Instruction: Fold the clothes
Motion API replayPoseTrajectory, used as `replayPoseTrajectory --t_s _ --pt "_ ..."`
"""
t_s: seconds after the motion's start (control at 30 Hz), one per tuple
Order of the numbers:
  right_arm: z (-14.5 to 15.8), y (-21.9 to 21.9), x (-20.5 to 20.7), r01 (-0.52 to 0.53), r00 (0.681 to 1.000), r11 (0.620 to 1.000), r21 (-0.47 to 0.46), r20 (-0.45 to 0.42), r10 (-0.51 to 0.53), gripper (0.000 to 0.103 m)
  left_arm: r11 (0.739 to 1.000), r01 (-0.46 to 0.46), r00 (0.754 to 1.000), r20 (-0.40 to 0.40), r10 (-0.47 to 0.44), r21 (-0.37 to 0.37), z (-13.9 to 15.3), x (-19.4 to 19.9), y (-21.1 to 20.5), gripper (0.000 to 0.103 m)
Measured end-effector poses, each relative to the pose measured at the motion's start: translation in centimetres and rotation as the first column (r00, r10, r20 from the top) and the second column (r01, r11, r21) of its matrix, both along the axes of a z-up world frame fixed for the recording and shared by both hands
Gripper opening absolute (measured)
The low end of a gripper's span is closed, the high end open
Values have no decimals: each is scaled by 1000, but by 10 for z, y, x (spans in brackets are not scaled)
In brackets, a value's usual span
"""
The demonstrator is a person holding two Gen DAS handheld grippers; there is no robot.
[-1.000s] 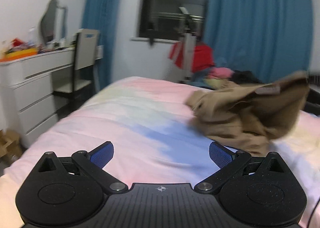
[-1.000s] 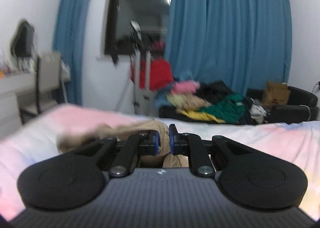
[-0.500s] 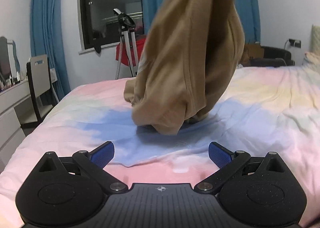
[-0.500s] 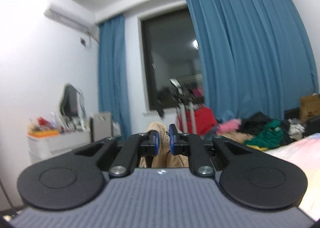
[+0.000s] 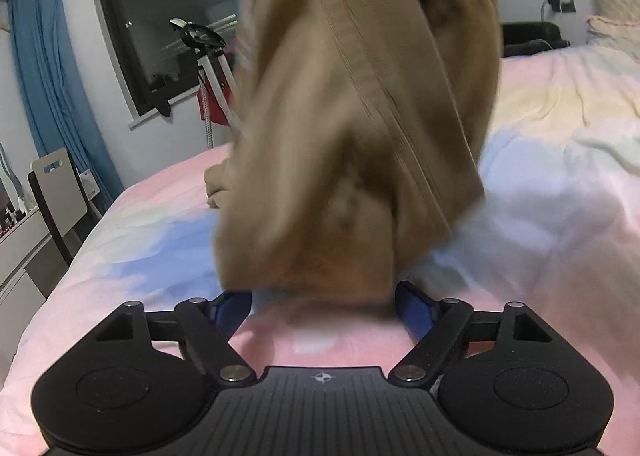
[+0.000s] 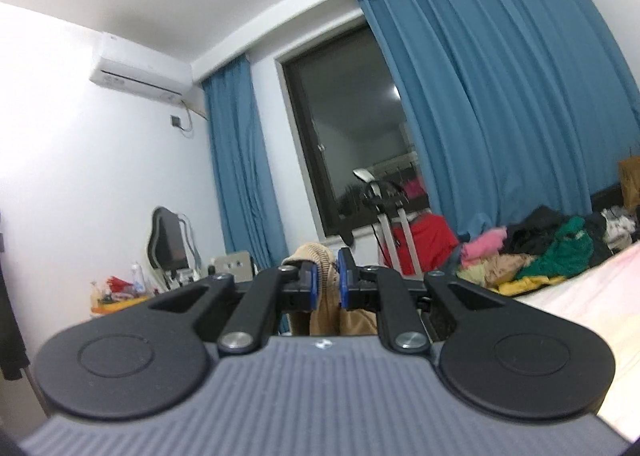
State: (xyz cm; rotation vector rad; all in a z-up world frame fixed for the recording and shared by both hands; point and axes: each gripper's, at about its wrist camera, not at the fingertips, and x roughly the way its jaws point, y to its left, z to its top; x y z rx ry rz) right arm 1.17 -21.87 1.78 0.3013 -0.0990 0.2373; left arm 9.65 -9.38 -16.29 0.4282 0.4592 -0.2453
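Observation:
A tan garment [image 5: 360,127] hangs from above in the left wrist view, its lower end dangling just over the pastel bedspread [image 5: 560,215]. My left gripper [image 5: 324,306] is open and the garment's bottom hem hangs between its blue pads without being clamped. My right gripper [image 6: 328,282] is raised high and shut on the tan garment [image 6: 320,288], whose bunched fabric sticks out between the pads.
A pile of mixed clothes [image 6: 540,252] lies beyond the bed's far side under blue curtains [image 6: 500,115]. A chair [image 5: 60,183] and white dresser [image 5: 20,248] stand left of the bed. An exercise machine [image 5: 208,67] stands by the window.
My right gripper has lifted the tan garment off the bed and carried it toward my left gripper. The garment now hangs much closer, its hem between the left pads.

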Motion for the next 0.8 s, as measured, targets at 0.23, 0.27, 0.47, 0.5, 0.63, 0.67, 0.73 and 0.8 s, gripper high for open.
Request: replayPoseTrajectory --t_s 0.23,0.27,0.47,0.5,0.63,0.67,0.73,0.8 --pt "-28 -5 35 92 980 995 -31 -174 -96 14 968 -92 995 -46 83 -233 23 26 40 45" --pt "-31 -7 42 111 970 993 -33 -215 -116 14 955 -104 994 -53 93 -277 29 29 50 42" --pt "-57 -16 67 173 895 985 -24 -413 -168 14 869 -160 987 -96 130 -468 64 27 104 16" --pt "-60 -16 69 177 886 984 -26 -431 -170 14 849 -172 985 -105 137 -500 71 23 113 16" --pt "-66 -13 75 171 849 985 -17 -505 -156 14 823 -212 973 -189 129 -527 76 3 138 17" --pt "-68 -11 76 167 844 986 -20 -514 -153 14 830 -218 970 -206 127 -513 76 1 141 18" --pt "-71 -8 79 159 833 987 -25 -533 -147 14 847 -232 962 -243 127 -478 69 1 140 36" --pt "-75 -5 81 150 822 988 -30 -551 -141 14 873 -249 947 -295 128 -419 62 1 137 40"
